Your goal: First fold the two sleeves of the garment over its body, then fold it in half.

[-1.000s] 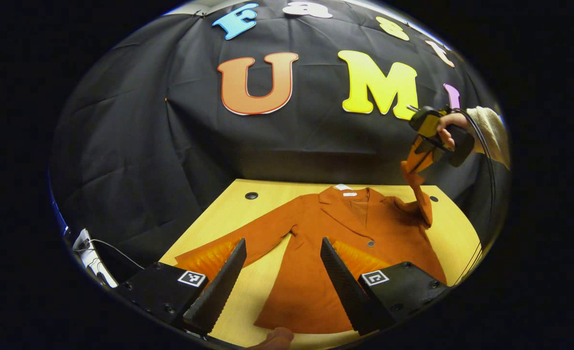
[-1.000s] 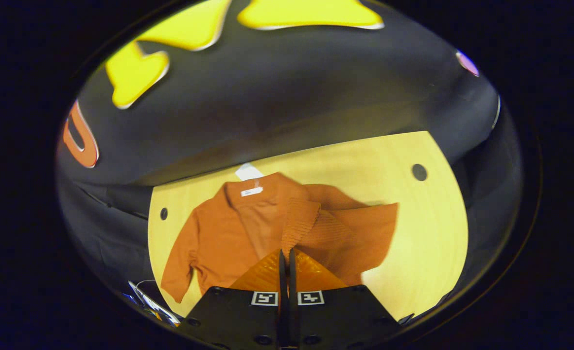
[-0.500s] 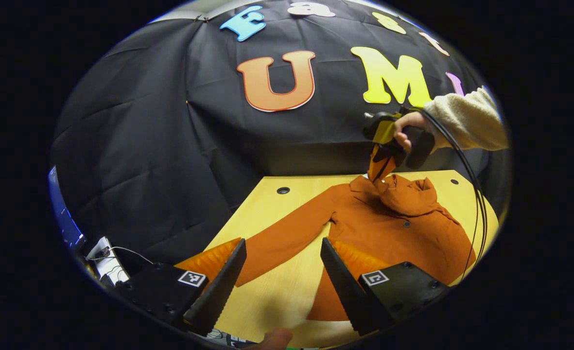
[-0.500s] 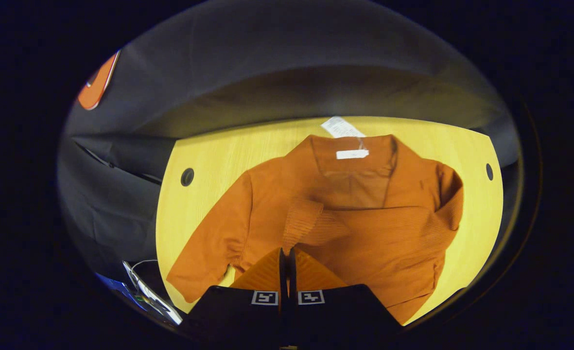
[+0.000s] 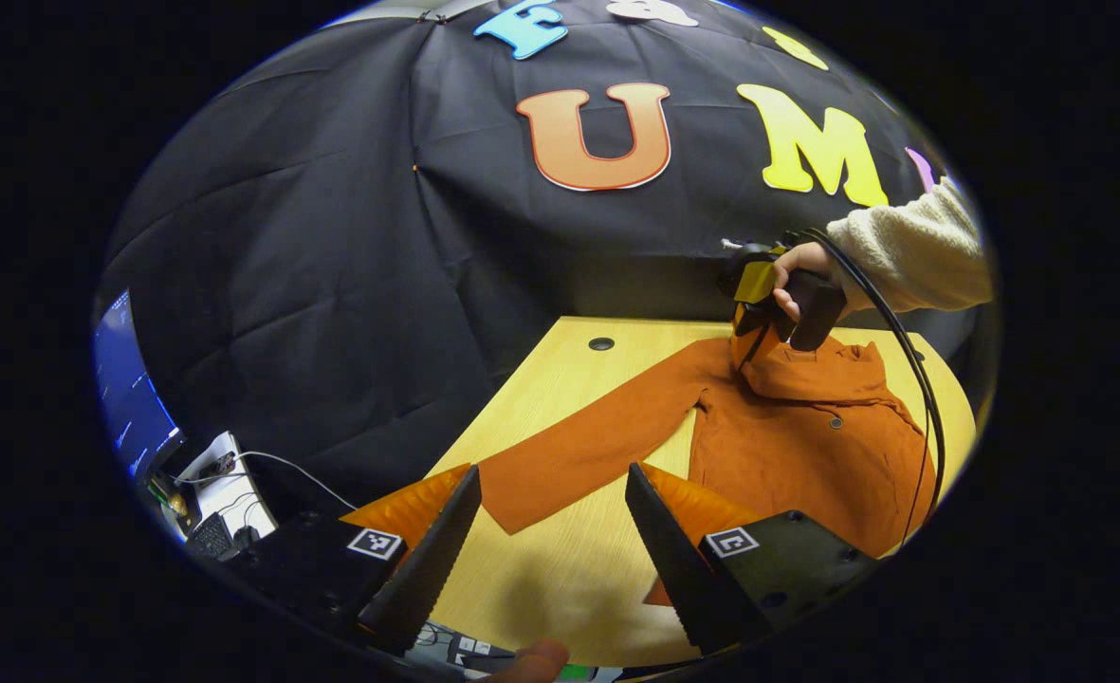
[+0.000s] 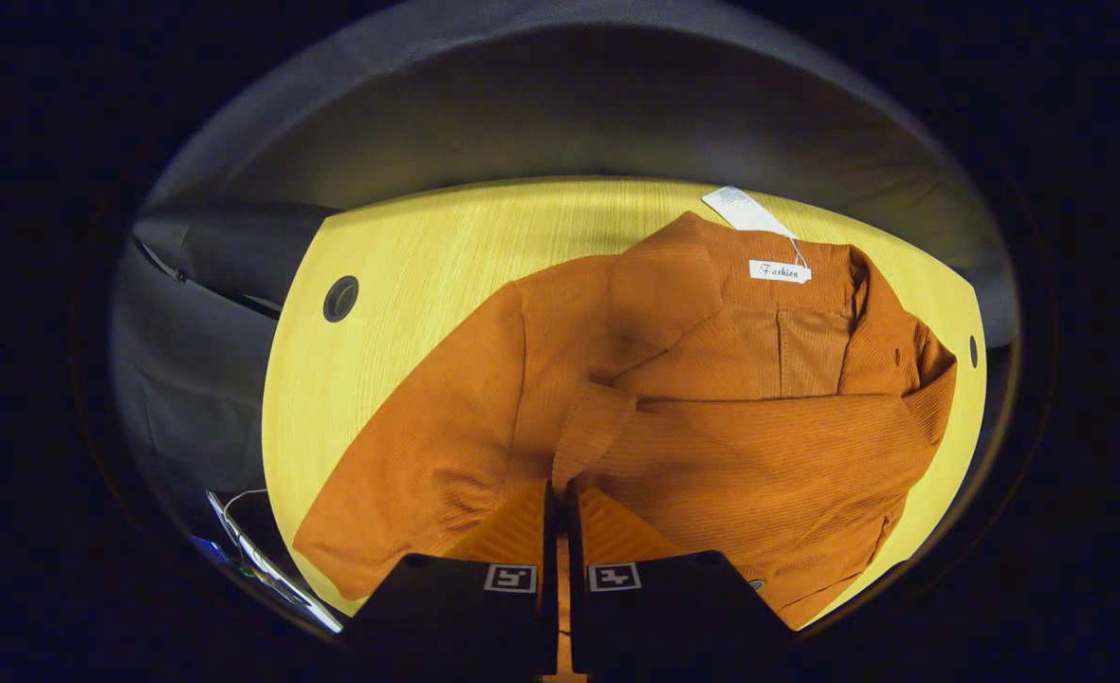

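An orange jacket [image 5: 806, 446] lies face up on a light wooden table [image 5: 569, 379]. Its left sleeve [image 5: 597, 446] stretches flat toward my left gripper [image 5: 550, 512], which hovers open just short of the cuff, touching nothing. Farther off, a hand holds my right gripper [image 5: 747, 353] low over the jacket's chest. In the right gripper view, my right gripper [image 6: 560, 493] is shut on the cuff of the right sleeve [image 6: 759, 446], which lies folded across the jacket [image 6: 541, 332] below the collar. The other sleeve [image 6: 398, 474] runs off to the lower left.
A white hang tag [image 6: 744, 211] sticks out behind the collar. The table [image 6: 408, 256] has round holes [image 5: 601, 343] near its back corners. A monitor [image 5: 128, 379] and cables [image 5: 228, 474] sit beyond the table's left end. A black cable [image 5: 920, 379] trails from the right gripper.
My right gripper has carried the right sleeve from high at the jacket's right side down and across its chest. My left gripper has shifted left, toward the left cuff.
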{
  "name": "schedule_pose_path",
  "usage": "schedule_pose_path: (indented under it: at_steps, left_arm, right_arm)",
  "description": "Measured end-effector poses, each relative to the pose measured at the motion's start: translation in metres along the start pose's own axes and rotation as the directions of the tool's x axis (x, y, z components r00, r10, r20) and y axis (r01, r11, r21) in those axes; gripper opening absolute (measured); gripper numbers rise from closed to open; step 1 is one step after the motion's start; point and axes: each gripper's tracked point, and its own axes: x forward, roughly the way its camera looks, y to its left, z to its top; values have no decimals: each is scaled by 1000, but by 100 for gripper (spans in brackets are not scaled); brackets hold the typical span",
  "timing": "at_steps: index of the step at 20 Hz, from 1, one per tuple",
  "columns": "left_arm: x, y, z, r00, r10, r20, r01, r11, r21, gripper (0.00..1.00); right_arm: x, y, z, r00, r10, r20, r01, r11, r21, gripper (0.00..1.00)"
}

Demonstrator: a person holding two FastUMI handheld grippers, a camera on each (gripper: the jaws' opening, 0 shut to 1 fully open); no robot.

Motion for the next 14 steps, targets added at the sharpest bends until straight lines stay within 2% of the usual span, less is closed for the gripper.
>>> schedule_pose_path:
  at_steps: [2, 3, 4, 5, 6, 7, 8, 10, 11, 14]
  left_arm:
    - [2, -2, -1, 1000, -5, -4, 5, 1000, -3, 100]
    - [3, -3, 0, 1000, -8, -4, 8, 1000, 3, 99]
    - [4, -4, -1, 1000, -12, -2, 12, 1000, 12, 100]
    - [5, -6, 0, 1000, -18, 5, 18, 1000, 18, 100]
    - [7, -8, 3, 999, -30, 12, 30, 999, 16, 100]
    - [7, -10, 6, 999, -43, 24, 42, 999, 14, 100]
    - [11, -10, 8, 998, -50, 29, 50, 999, 10, 100]
    - [18, -5, 8, 998, -53, 18, 53, 999, -2, 100]
    - [24, 2, 9, 999, -34, 11, 34, 999, -8, 100]
    - [45, 20, 5, 1000, 20, -18, -21, 998, -65, 99]
  right_arm:
    - [-9, 6, 5, 998, 54, 23, -54, 998, 35, 16]
    - [-19, 7, 9, 996, 76, 41, -78, 996, 46, 34]
    - [-29, 4, 13, 995, 84, 59, -86, 995, 42, 34]
    - [-40, -2, 17, 993, 86, 77, -89, 995, 37, 38]
    - [-51, -5, 19, 991, 96, 91, -99, 995, 33, 53]
    - [-64, -10, 22, 989, 102, 106, -106, 994, 31, 58]
    - [-77, -18, 23, 986, 110, 124, -114, 993, 27, 67]
    - [-106, -35, 25, 977, 116, 178, -117, 993, -3, 76]
    - [-121, -48, 23, 973, 106, 206, -101, 994, -34, 89]
    - [-161, -85, 2, 957, 92, 277, -63, 992, -112, 98]
